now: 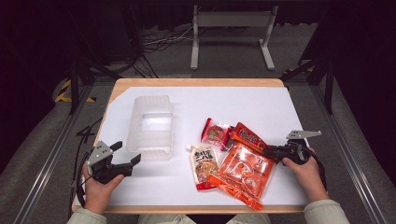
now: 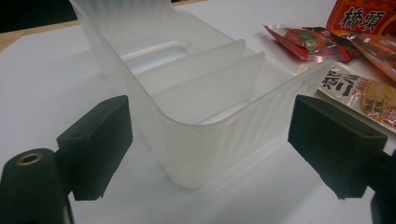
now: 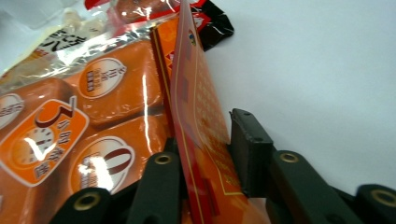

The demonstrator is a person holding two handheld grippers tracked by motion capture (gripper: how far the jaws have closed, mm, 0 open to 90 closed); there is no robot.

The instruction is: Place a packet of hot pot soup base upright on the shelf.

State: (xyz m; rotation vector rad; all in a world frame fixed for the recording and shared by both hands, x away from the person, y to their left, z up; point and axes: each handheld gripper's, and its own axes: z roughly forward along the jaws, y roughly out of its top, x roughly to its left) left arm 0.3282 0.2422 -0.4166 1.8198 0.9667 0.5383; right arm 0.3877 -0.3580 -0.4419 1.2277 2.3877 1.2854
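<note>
While the right gripper [image 1: 272,152] pinches the orange pack's [image 1: 243,170] edge, the left gripper [image 1: 127,157] gapes wide.
Orange pack: table [image 1: 261,107], front right, among other packets. Clear divided tray [image 1: 150,126]: left of them, its near corner between the left jaws.

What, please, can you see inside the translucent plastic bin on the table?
Inside the translucent bin two upright dividers split it into compartments, and those look empty. Its frosted near wall blurs the floor closest to the left claw.
</note>
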